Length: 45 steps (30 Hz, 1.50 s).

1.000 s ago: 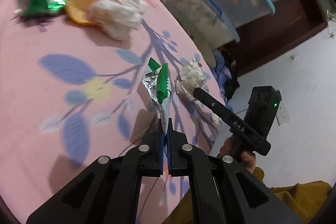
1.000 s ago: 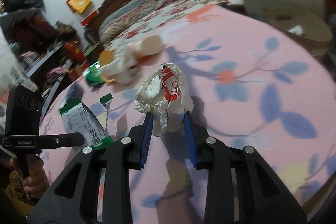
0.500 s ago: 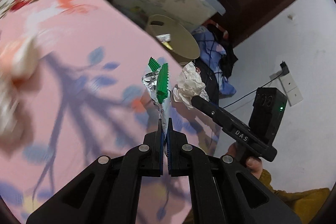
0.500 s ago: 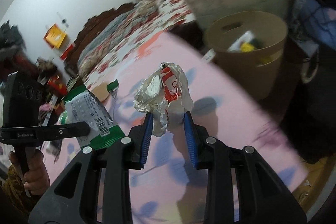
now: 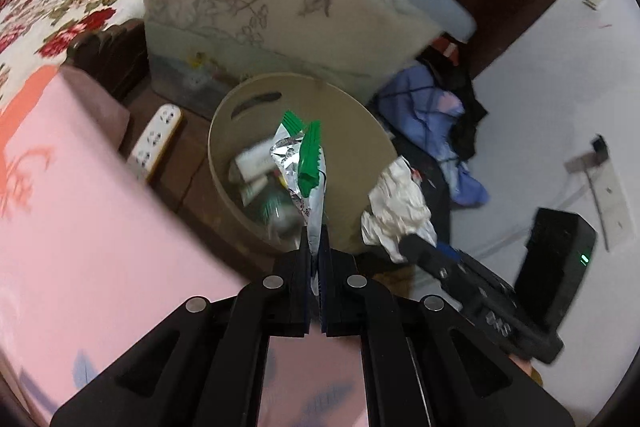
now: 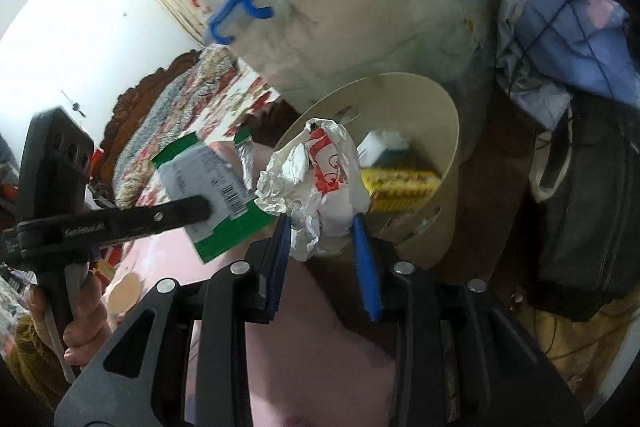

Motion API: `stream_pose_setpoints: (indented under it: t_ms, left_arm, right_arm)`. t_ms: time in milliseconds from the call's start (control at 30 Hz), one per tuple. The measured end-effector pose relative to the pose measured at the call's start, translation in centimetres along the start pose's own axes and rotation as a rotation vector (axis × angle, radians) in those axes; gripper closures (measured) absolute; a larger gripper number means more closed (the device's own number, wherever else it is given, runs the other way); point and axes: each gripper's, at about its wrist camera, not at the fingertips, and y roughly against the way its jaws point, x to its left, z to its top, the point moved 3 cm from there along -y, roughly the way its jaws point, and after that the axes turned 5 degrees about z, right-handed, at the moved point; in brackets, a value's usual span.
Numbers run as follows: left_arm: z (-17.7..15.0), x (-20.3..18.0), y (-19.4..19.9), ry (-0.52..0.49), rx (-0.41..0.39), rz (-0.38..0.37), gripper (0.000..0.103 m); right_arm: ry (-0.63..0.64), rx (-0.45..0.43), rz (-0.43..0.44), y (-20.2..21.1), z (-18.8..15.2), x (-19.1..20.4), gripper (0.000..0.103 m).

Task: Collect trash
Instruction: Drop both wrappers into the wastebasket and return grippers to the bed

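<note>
The green foil wrapper [image 5: 306, 163] stands upright from your left hand-held gripper [image 5: 319, 247], whose jaws are clenched flat on its lower end, and its long axis points forward and up over the open mouth of the tan bin [image 5: 360, 115] directly ahead and below. Your right hand-held gripper [image 6: 322, 227] is parted only as wide as the crumpled white paper [image 6: 316, 171] it clasps, with the bin just beyond and slightly right. In my judgement both loads are near the rim; the left sits more squarely over the opening.
</note>
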Motion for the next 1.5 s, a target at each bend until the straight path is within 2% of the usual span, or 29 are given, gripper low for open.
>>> stream_pose_setpoints:
  t_ms: [33,67,100,133,200,267,367,467,567,733,833,1000,1167,1500]
  left_arm:
    - [1.0,0.0,-1.1,0.001,-0.001,0.032,0.088]
    - [1.7,0.0,-2.0,0.007,0.003,0.068,0.067]
    - [2.2,0.1,-2.4,0.014,0.001,0.092,0.063]
    - [2.3,0.2,-2.5,0.019,-0.006,0.109,0.063]
    - [1.9,0.3,-2.2,0.023,-0.012,0.092,0.063]
    - [0.5,0.4,-0.9,0.023,-0.027,0.072,0.063]
    - [-2.5,0.9,1.7,0.026,-0.06,0.055,0.063]
    - [-6.6,1.5,4.5,-0.002,-0.118,0.138,0.061]
    - [-11.0,3.0,7.1,0.017,-0.148,0.219,0.061]
    - [-16.9,5.5,11.4,0.05,-0.188,0.355,0.061]
    - [-19.7,6.9,13.9,0.079,-0.217,0.406,0.059]
    - [-23.8,9.2,17.2,0.138,-0.246,0.474,0.057]
    - [-27.3,11.5,19.6,0.194,-0.257,0.534,0.057]
    - [-32.1,15.3,23.2,0.288,-0.295,0.587,0.057]
  right_arm:
    - [0.0,-0.004,-0.014,-0.6,0.5,-0.2,0.054]
    - [0.002,-0.006,-0.028,-1.2,1.0,-0.4,0.037]
    - [0.005,-0.008,-0.04,-1.5,1.2,-0.6,0.034]
    - [0.003,-0.009,-0.045,-1.6,1.4,-0.7,0.034]
    - [0.0,-0.028,-0.025,-1.0,1.2,-0.5,0.034]
    - [-0.015,-0.053,-0.008,0.2,0.5,-0.2,0.035]
    - [-0.051,-0.046,0.062,1.1,-0.9,0.5,0.039]
    - [-0.062,-0.023,0.115,1.4,-3.0,2.3,0.039]
    - [-0.062,0.008,0.165,1.2,-5.7,4.7,0.039]
    - [-0.038,0.009,0.173,2.1,-9.7,8.6,0.038]
    - [-0.01,0.021,0.175,2.7,-12.1,10.9,0.038]
    - [0.028,0.061,0.183,2.8,-15.7,14.2,0.038]
    - [0.072,0.102,0.194,2.6,-17.8,16.9,0.038]
    - [0.158,0.186,0.22,1.3,-21.2,22.3,0.038]
